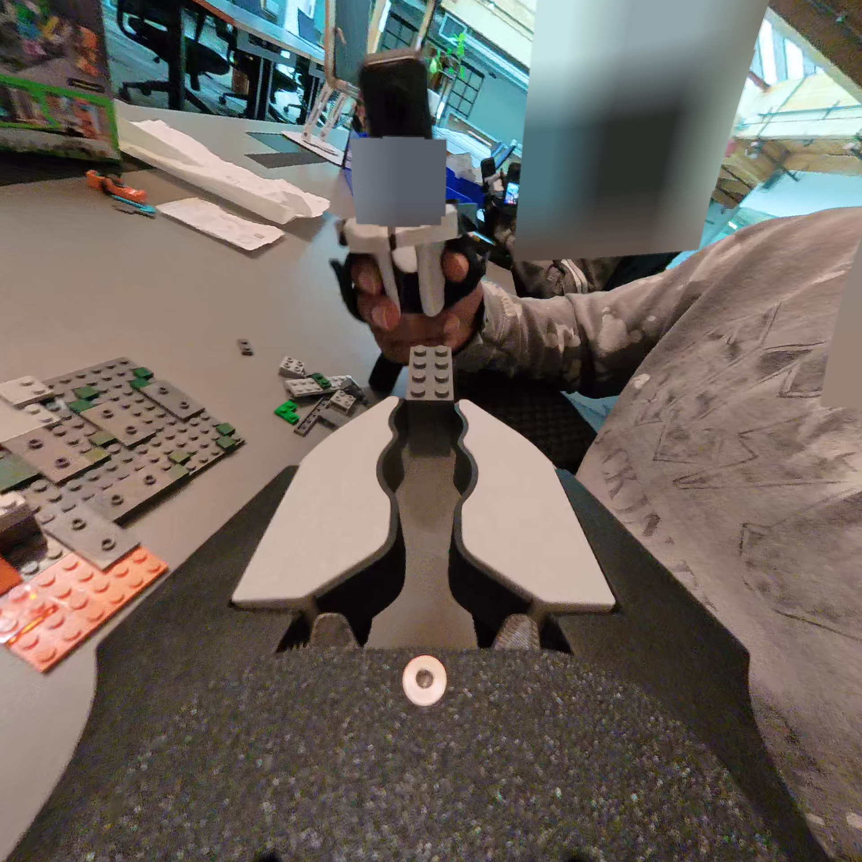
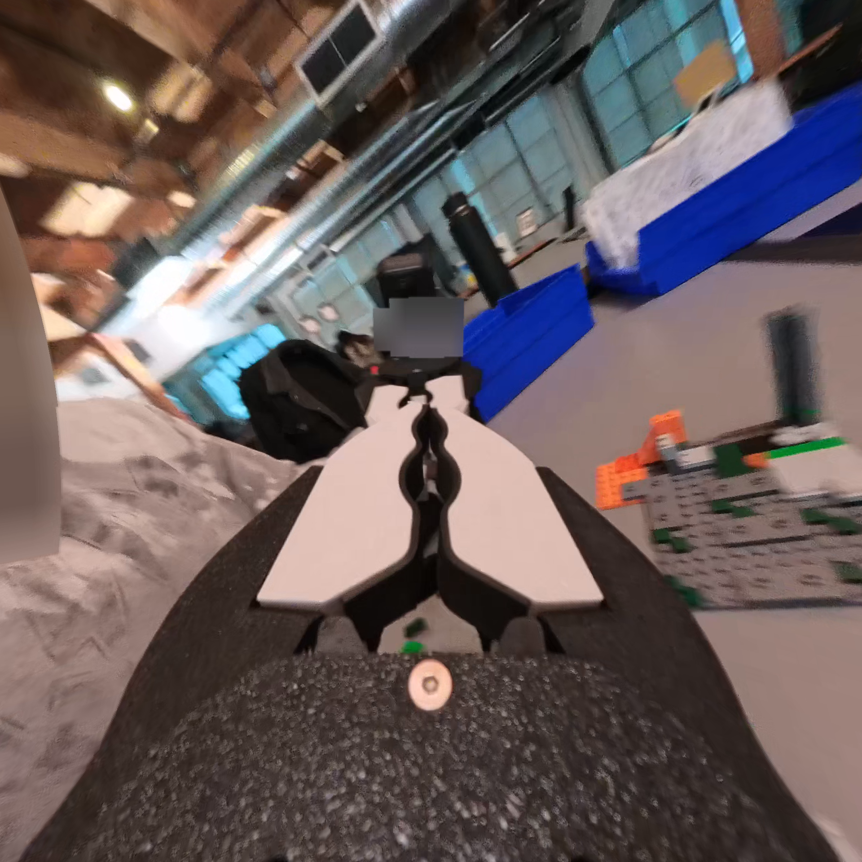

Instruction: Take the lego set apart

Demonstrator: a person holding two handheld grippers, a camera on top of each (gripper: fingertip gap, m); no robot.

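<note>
1. Table (image 1: 140, 289): grey surface; it carries every item below.
2. Box (image 1: 51, 79): colourful printed carton, upright at the far left edge of the table.
3. White bag (image 1: 219, 172): crumpled, lying flat just right of the box.
4. Paper slip (image 1: 219, 224): white, flat, just in front of the white bag.
5. Blue bins (image 2: 527, 336): two on the far side of the table; the farther, larger bin holds pale material, too blurred to identify.
6. Black bottle (image 2: 476, 247): tall cylinder, upright behind the nearer bin.
7. Office chairs (image 1: 186, 51): black, beyond the table, near other desks.
</note>
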